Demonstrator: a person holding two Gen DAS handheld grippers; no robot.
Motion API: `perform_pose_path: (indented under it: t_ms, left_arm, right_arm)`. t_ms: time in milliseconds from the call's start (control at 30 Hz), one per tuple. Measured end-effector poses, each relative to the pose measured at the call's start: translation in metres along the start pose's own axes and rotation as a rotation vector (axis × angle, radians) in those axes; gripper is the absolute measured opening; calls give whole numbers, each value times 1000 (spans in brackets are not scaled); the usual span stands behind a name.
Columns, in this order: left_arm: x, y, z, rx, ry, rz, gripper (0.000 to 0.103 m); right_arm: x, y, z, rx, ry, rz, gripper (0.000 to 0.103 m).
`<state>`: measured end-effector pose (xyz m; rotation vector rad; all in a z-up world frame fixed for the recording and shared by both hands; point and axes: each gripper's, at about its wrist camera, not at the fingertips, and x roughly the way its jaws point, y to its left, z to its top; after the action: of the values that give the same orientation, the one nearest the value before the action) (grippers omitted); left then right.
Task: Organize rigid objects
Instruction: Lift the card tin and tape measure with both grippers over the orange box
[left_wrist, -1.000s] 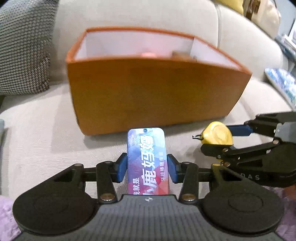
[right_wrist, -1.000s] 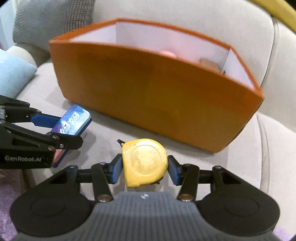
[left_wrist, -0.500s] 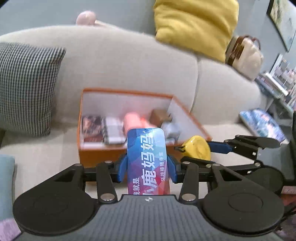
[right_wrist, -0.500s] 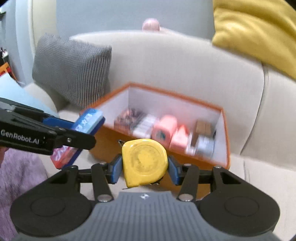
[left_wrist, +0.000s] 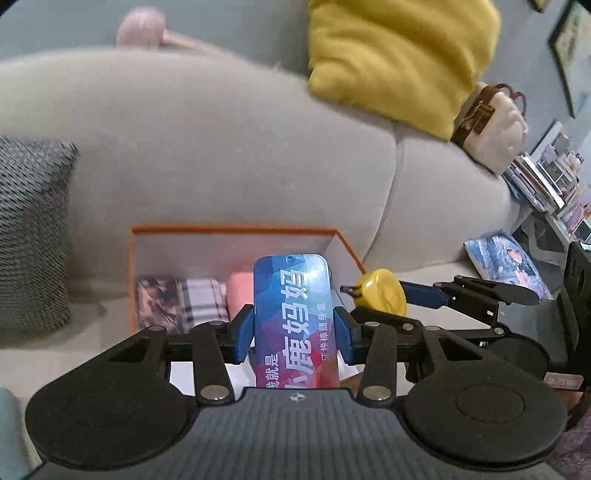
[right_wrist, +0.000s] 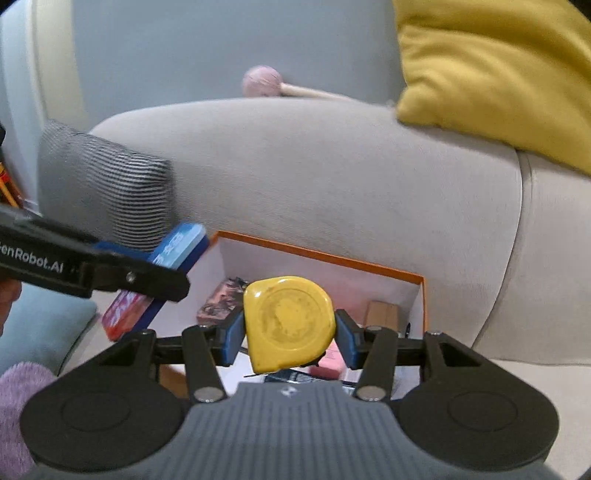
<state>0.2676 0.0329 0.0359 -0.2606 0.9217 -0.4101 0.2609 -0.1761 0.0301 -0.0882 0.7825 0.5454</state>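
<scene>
Both grippers (left_wrist: 294, 328) (right_wrist: 289, 334) higher, over box rim (left_wrist: 236, 229)

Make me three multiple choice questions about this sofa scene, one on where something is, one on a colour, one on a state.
1. Where does the box sit?
A. on the sofa seat
B. on a shelf
C. on the floor

2. What colour is the tape measure?
A. red
B. yellow
C. green

3. What is the left claw doing?
A. hanging open, empty
B. gripping a cushion
C. gripping the tin

Answers:
1 A, the box rests against the sofa back.
2 B, its casing is yellow in both views.
3 C, both pads press the tin's sides.
</scene>
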Motion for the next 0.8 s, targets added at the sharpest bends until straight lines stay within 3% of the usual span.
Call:
perform_pose_path:
  t_ms: [167,400,667,800]
  left_arm:
    - [53,11,8,-12,147,56,51]
    - [118,42,-9,-91,384,134,51]
    - [162,52,-18,-138,532,196,51]
    - [177,52,-22,-166,576,193,52]
  right_arm:
    - [37,-21,1,63,91,22,53]
    - [74,-29,-11,80,171,42,53]
    - [97,-35,-15,88,198,54,53]
    - [102,-38,-17,90,204,56,53]
